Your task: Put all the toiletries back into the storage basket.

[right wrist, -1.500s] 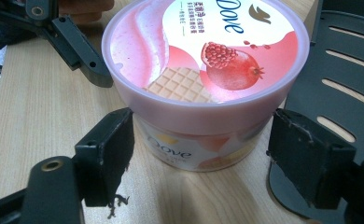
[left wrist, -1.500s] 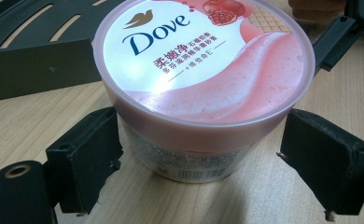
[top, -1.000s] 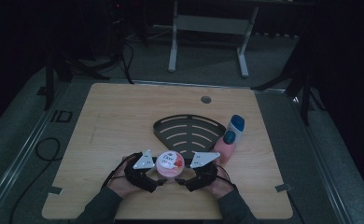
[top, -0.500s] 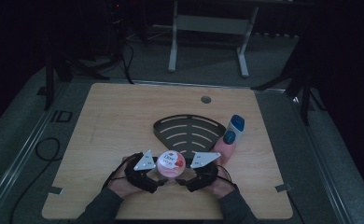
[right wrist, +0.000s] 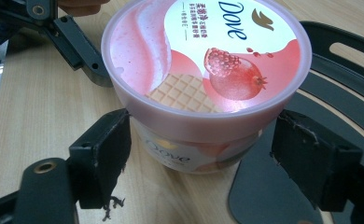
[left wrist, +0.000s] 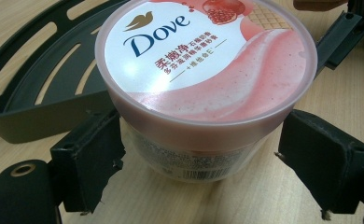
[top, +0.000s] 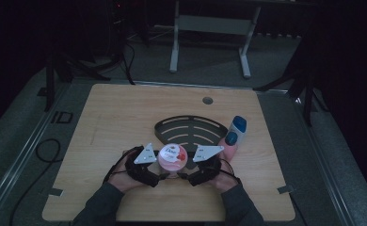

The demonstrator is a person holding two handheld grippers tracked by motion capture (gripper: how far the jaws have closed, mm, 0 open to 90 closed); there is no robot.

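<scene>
A pink Dove jar [top: 172, 157] with a pomegranate lid stands on the wooden table [top: 120, 117], at the front edge of a dark slotted rack [top: 191, 127]. My left gripper [top: 160, 165] reaches it from the left and my right gripper [top: 185, 165] from the right. In the left gripper view the jaws straddle the jar [left wrist: 203, 70]; the left pad [left wrist: 94, 158] touches it and a narrow gap shows at the right pad [left wrist: 322, 158]. In the right gripper view the jar [right wrist: 203, 65] sits between the pads the same way, partly over the rack [right wrist: 339, 70].
A bottle with a blue cap [top: 235, 132] lies just right of the rack, close to the person's right hand. A round cable hole [top: 208, 100] is near the table's far edge. Bare wood extends to the left and back.
</scene>
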